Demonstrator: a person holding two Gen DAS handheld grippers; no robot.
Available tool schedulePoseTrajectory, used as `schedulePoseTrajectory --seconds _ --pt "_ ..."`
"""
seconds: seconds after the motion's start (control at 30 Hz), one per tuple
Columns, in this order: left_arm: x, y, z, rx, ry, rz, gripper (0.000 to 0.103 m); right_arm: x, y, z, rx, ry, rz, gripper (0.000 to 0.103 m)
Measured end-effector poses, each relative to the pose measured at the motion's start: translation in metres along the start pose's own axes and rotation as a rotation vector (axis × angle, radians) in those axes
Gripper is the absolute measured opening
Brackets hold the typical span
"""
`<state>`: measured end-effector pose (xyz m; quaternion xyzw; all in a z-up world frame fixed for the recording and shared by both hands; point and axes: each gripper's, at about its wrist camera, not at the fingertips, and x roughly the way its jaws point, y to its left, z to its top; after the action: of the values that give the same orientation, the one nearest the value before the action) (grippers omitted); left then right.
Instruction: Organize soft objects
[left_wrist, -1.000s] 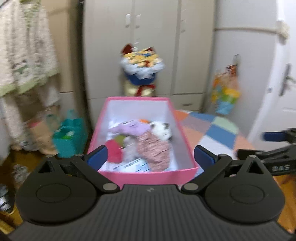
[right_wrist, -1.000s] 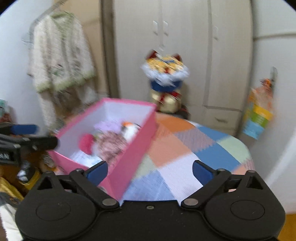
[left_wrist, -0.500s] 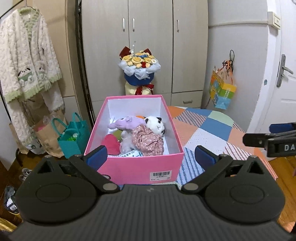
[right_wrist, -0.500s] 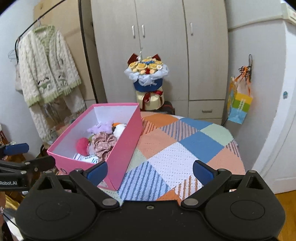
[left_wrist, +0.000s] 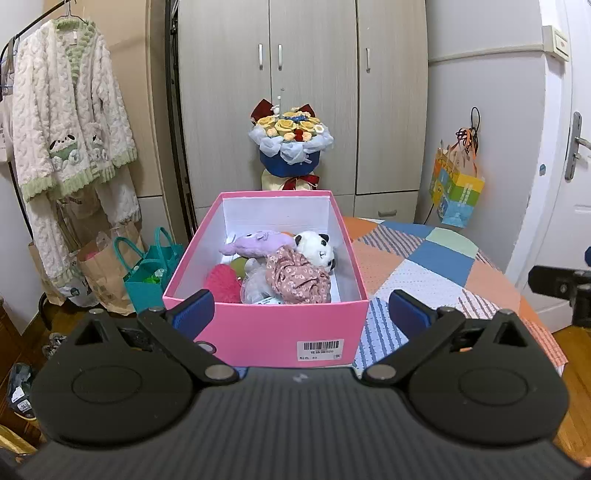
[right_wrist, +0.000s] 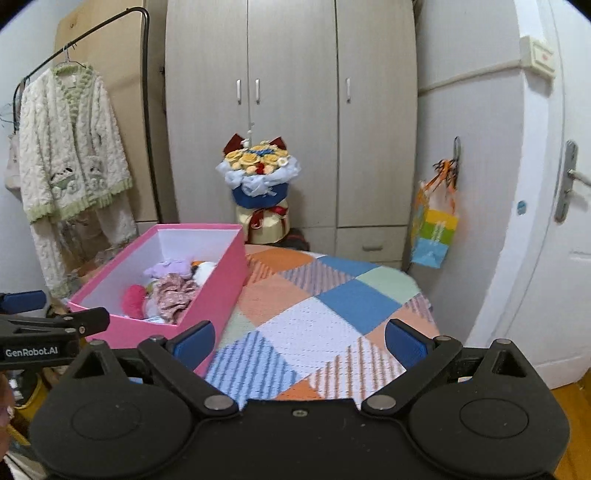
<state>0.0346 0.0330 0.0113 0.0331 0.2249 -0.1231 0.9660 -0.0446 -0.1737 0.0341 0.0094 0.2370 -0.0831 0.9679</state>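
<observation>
Both your left tool (left_wrist: 299, 314) and right tool (right_wrist: 299, 341) gape empty; ahead, pinch the limp floral cloth (left_wrist: 299, 275) mid-bunch

You are standing in a home bedroom; at twelve o'clock a tall pale wood-grain wardrobe (left_wrist: 310, 96) fills the wall, with a wrapped bouquet of yellow fabric roses (left_wrist: 291, 142) before it; at ten o'clock a fluffy cream and green cardigan (left_wrist: 66, 122) hangs on a black clothes rail (right_wrist: 110, 29); a colourful patchwork knitted blanket (right_wrist: 325, 314) spreads at one o'clock; a white door with a metal handle (left_wrist: 574, 147) stands at three o'clock.
</observation>
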Motion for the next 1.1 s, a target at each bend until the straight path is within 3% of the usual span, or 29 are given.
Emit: schedulePoseTrajectory --seconds 0.27,0.67,1.1 --pt "-0.002 -0.004 -0.007 0.013 -0.02 0.0 0.102 0.01 -0.006 -0.005 0.021 0.033 -0.029 0.1" --pt "-0.008 -0.006 -0.014 0.009 -0.091 0.016 0.102 -0.003 -0.001 -0.013 -0.016 -0.038 -0.052 0.1" --pt "-0.007 -0.007 -0.018 0.015 -0.084 0.039 0.102 -0.008 0.002 -0.017 -0.051 -0.083 -0.092 0.1"
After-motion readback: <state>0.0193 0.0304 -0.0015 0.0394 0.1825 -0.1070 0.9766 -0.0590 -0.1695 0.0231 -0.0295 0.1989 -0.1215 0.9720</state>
